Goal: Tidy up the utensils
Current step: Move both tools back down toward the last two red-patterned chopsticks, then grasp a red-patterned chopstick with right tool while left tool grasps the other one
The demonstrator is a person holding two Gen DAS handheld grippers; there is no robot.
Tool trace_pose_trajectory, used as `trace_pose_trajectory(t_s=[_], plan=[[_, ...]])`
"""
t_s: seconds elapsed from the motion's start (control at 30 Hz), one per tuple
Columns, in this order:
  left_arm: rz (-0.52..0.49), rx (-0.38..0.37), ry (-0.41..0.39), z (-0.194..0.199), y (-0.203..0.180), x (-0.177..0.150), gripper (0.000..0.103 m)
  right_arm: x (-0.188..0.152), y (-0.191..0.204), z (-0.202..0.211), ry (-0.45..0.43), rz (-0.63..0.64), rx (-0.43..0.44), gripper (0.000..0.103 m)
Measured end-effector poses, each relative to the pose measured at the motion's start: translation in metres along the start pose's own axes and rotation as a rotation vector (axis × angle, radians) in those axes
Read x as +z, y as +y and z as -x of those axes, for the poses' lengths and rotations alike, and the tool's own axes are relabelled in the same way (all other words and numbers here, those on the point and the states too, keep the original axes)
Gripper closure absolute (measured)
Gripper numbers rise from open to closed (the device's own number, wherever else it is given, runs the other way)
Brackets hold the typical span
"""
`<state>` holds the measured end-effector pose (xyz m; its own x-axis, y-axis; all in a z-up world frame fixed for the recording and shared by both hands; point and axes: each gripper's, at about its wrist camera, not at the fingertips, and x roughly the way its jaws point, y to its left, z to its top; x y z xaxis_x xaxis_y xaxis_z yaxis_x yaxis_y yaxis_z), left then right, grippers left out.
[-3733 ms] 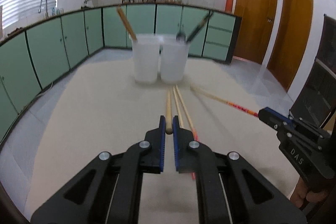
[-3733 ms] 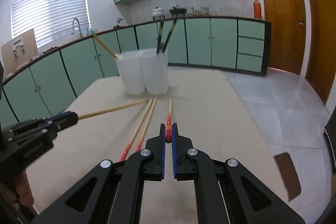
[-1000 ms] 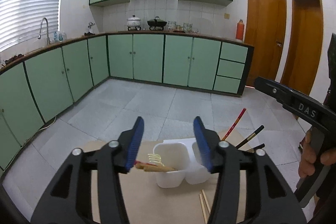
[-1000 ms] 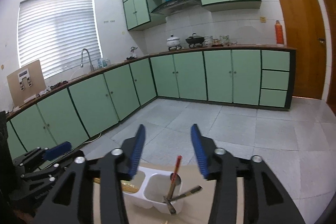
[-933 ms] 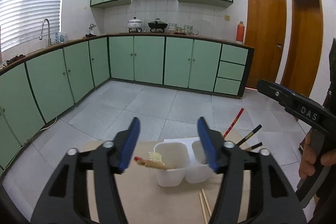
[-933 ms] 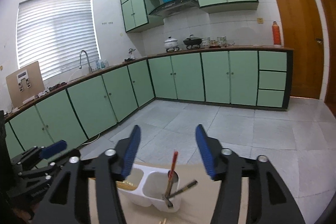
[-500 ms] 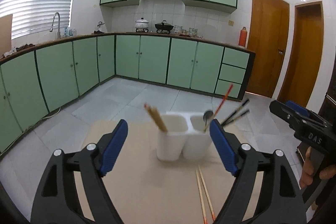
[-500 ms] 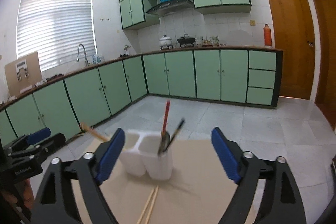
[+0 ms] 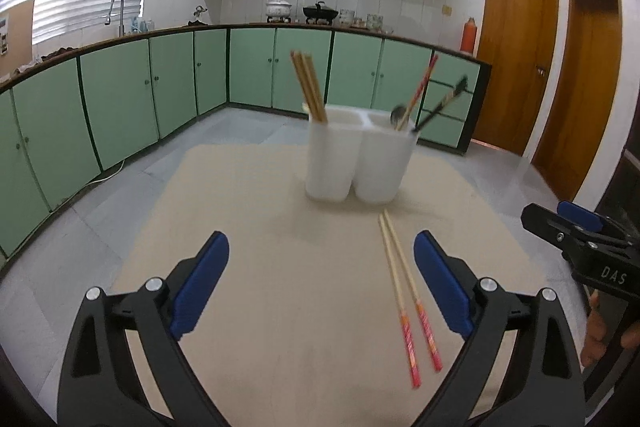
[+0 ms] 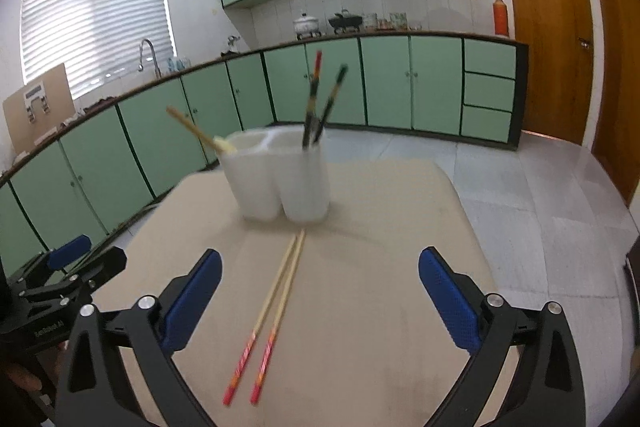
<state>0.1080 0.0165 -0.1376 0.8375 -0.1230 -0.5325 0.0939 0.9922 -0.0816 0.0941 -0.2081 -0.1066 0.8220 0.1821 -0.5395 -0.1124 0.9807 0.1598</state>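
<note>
Seen over a beige tabletop [image 9: 248, 307] in a kitchen lined with pale green cabinets [image 9: 120, 99]: two black handheld grippers with blue finger pads, both aimed down at the table.

Left gripper [image 9: 321, 285], jaws spread wide and opening further, with nothing between the pads. Right gripper [image 10: 320, 297], likewise spread wide and opening further, gripping nothing. Lying flat on the table between the right gripper's blue pads [image 10: 448, 297], touching neither: a pair of pale wooden chopsticks with red-and-orange patterned ends [image 10: 276, 301], side by side, thin tips toward the holder, red ends toward the camera. Same pair in the left wrist view [image 9: 404, 291], just inside that gripper's right-hand pad.

Standing upright near the far end of the table: a white translucent plastic utensil holder with two compartments [image 9: 352, 157]. In the left compartment, as the left wrist view gives it, plain tan wooden chopsticks [image 9: 308, 87] leaning left. In the right compartment, a metal spoon [image 9: 398, 115], a red-patterned chopstick [image 9: 422, 85] and dark chopsticks [image 9: 444, 103] leaning right.

At the right edge of the left wrist view, the right gripper's black body [image 9: 588, 247] and the fingers of a hand [image 9: 600, 331] around its handle. At the left edge of the right wrist view, the left gripper's body [image 10: 60, 275].

Beyond the table, grey floor tiles [image 10: 540, 187] and brown wooden doors [image 9: 516, 55].
</note>
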Motion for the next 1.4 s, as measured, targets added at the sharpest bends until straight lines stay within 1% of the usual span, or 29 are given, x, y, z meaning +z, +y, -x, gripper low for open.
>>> trace_pose_trajectory(t_s=[0.17, 0.4, 0.5, 0.57, 0.6, 0.67, 0.7, 0.77, 0.87, 1.07, 1.27, 1.4], plan=[[-0.014, 0.006, 0.005, 0.003, 0.001, -0.021, 0.012, -0.037, -0.001, 0.001, 0.026, -0.016, -0.034, 0.006], [-0.044, 0.019, 0.035, 0.002, -0.002, -0.048, 0.012, -0.074, 0.009, 0.002, 0.058, -0.012, -0.048, 0.007], [-0.044, 0.024, 0.051, 0.002, 0.002, -0.059, 0.012, -0.084, 0.017, 0.001, 0.071, 0.016, -0.049, 0.014], [-0.049, 0.034, 0.060, 0.003, 0.005, -0.064, 0.012, -0.092, 0.022, 0.000, 0.083, 0.030, -0.044, 0.023], [-0.050, 0.038, 0.065, 0.003, 0.007, -0.066, 0.012, -0.093, 0.024, -0.002, 0.090, 0.033, -0.041, 0.026], [-0.052, 0.047, 0.074, 0.002, 0.009, -0.070, 0.012, -0.100, 0.030, -0.005, 0.112, 0.046, -0.030, 0.036], [-0.054, 0.050, 0.077, 0.001, 0.009, -0.071, 0.012, -0.102, 0.033, -0.006, 0.121, 0.052, -0.027, 0.038], [-0.057, 0.057, 0.084, 0.000, 0.010, -0.073, 0.012, -0.108, 0.040, -0.011, 0.145, 0.070, -0.015, 0.050], [-0.057, 0.059, 0.092, -0.002, 0.012, -0.075, 0.012, -0.114, 0.046, -0.017, 0.176, 0.085, -0.004, 0.060], [-0.055, 0.051, 0.095, -0.006, 0.012, -0.074, 0.012, -0.118, 0.051, -0.026, 0.214, 0.091, -0.004, 0.071], [-0.049, 0.048, 0.098, -0.009, 0.011, -0.074, 0.012, -0.120, 0.053, -0.030, 0.214, 0.086, -0.018, 0.077], [-0.045, 0.047, 0.102, -0.011, 0.010, -0.075, 0.012, -0.120, 0.055, -0.032, 0.210, 0.087, -0.027, 0.078]])
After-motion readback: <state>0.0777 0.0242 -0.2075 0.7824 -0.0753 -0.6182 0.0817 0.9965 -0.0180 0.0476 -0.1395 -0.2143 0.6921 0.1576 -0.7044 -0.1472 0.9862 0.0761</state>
